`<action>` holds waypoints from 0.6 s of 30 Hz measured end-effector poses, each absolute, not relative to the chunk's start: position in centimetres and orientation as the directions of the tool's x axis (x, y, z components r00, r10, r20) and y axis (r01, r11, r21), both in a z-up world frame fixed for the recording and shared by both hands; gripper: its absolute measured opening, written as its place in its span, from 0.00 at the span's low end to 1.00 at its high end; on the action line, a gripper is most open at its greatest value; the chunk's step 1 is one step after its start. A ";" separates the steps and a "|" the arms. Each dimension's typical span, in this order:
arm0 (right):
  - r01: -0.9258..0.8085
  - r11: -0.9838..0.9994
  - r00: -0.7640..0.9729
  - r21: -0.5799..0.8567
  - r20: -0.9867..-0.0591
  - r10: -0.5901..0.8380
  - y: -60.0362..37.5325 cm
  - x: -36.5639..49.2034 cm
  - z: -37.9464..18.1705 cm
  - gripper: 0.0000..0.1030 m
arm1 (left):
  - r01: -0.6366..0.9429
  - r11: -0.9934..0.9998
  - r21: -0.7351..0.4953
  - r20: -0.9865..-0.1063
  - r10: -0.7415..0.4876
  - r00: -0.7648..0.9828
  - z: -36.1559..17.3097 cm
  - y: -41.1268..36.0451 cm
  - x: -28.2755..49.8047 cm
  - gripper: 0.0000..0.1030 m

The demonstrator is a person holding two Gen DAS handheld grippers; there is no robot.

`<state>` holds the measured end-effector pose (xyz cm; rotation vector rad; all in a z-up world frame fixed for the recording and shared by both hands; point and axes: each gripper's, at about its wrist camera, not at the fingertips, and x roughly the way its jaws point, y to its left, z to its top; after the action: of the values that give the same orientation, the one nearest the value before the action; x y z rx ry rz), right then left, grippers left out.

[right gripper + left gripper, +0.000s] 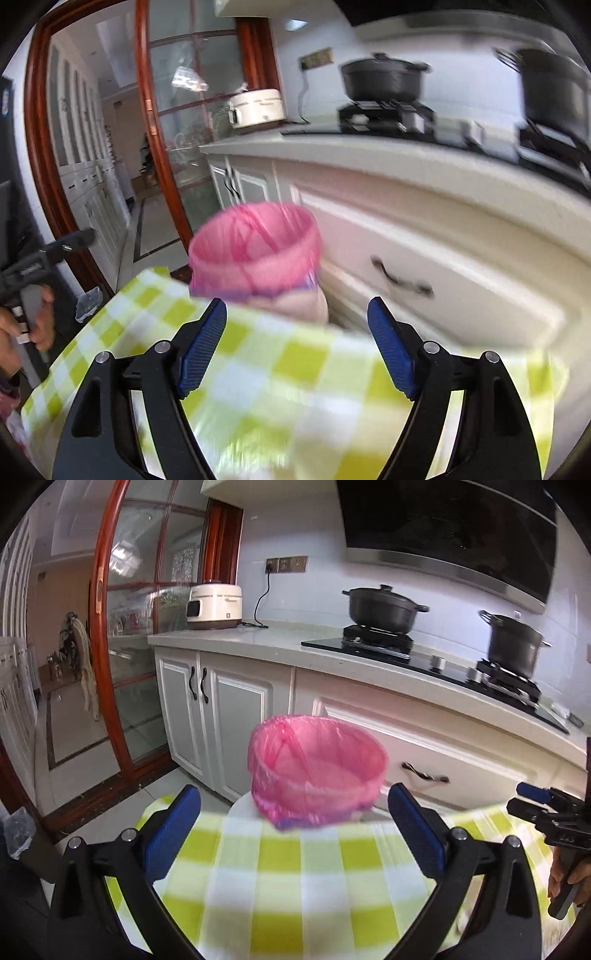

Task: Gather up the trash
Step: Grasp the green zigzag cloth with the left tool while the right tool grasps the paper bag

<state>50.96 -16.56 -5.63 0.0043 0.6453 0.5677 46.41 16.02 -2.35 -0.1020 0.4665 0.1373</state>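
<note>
Left gripper (293,806) spread wide, blue pads (171,830) well apart with nothing between them, poised above a green-and-white checked tablecloth (295,886). Straight ahead and centred between those fingers, past the far edge of the cloth: a trash bin (317,771) lined with a pink bag, mouth open upward, standing just beyond the tips and apart from both pads. Whether anything lies inside cannot be told. Right gripper (297,321) likewise held wide apart, gripping nothing, above the same checked tablecloth (295,387); the pink-lined trash bin (255,251) ahead and somewhat left of centre, nearer the left pad (203,350) than the right, not touching either; heavily blurred in this view. Seen at the right edge of the left wrist view, the other gripper beside a hand (569,875) on its handle; at the left edge of the right wrist view, a hand (22,325) around the opposite handle. Behind the bin, white cabinet drawers with dark handles (424,771); above them a pale countertop (258,642) carrying a cream rice cooker (214,605) and a black hob with two dark pots (384,605). Further left, a glass door in a red-brown frame (103,627).
</note>
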 end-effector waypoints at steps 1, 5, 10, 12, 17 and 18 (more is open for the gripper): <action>-0.489 0.855 0.655 0.174 -0.573 0.492 -17.1 50.0 -6.1 0.73 | -0.161 0.986 -0.051 -0.453 0.121 0.883 -2.3 15.3 44.7 0.95; -0.473 0.861 0.637 0.185 -0.604 0.480 -18.6 45.9 -8.3 0.73 | -0.181 0.983 -0.027 -0.465 0.148 0.873 -3.2 13.6 38.9 0.95; -0.478 0.863 0.606 0.162 -0.651 0.458 -19.0 41.8 -11.2 0.73 | -0.213 0.975 -0.059 -0.523 0.152 0.839 -5.9 12.7 32.0 0.95; -0.483 0.861 0.599 0.161 -0.657 0.459 -19.0 40.4 -11.8 0.73 | -0.226 0.972 -0.064 -0.539 0.157 0.828 -6.8 12.7 30.1 0.95; -0.491 0.861 0.577 0.131 -0.692 0.434 -18.2 38.8 -13.2 0.73 | -0.234 0.970 -0.062 -0.573 0.157 0.804 -9.2 12.2 26.4 0.95; -0.488 0.863 0.571 0.130 -0.700 0.429 -18.1 38.9 -13.6 0.73 | -0.230 0.971 -0.061 -0.586 0.151 0.796 -9.7 12.0 26.2 0.95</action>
<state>38.86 -18.10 -13.65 -0.0808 0.7991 0.5387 26.18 11.96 -9.73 -0.1318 0.6177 0.2055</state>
